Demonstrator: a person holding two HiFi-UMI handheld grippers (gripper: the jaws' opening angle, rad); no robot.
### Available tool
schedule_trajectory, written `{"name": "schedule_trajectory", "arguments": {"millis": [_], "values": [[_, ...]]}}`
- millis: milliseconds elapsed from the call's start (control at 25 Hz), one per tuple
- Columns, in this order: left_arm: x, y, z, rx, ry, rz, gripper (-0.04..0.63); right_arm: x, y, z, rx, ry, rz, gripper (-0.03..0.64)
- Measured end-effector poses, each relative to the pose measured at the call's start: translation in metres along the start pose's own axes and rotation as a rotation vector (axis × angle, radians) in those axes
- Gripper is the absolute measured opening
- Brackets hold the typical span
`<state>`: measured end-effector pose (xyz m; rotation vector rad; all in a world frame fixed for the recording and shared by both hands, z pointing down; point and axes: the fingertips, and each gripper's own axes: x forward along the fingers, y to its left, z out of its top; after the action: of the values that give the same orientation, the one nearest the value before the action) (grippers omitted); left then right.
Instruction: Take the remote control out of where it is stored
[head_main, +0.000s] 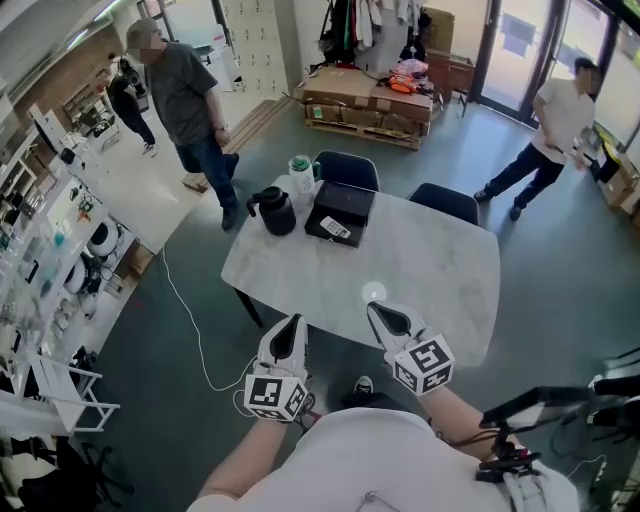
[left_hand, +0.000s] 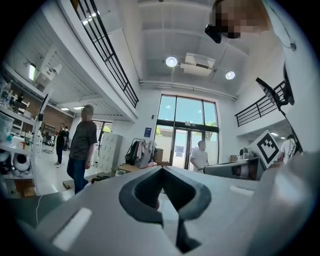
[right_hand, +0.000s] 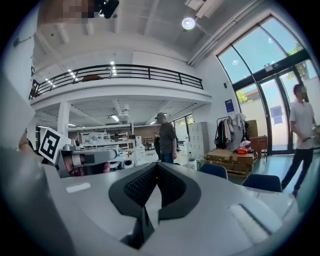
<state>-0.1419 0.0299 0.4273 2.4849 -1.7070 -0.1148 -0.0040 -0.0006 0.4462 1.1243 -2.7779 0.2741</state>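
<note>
Left gripper (head_main: 292, 323), right gripper (head_main: 381, 313) closed at table (head_main: 440, 270) edge, remote (head_main: 335, 228) well apart

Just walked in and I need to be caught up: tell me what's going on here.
A person stands at the near edge of a white table, a gripper in each hand. The left gripper and right gripper are both shut and empty, held short of everything. The remote control lies with a black box at the table's far end, untouched, beside a dark jug and a bottle.
</note>
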Motion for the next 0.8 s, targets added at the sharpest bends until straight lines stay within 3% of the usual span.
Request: {"name": "schedule_trajectory", "arguments": {"millis": [440, 800], "values": [[0.107, 0.055, 0.005, 0.018, 0.025, -0.001, 0.0, 0.089, -0.075, 0.0, 0.056, 0.032, -0.015, 0.026], [0.202, 0.133, 0.003, -0.008, 0.054, -0.114, 0.0, 0.18, -0.117, 0.008, 0.102, 0.032, -0.121, 0.026]]}}
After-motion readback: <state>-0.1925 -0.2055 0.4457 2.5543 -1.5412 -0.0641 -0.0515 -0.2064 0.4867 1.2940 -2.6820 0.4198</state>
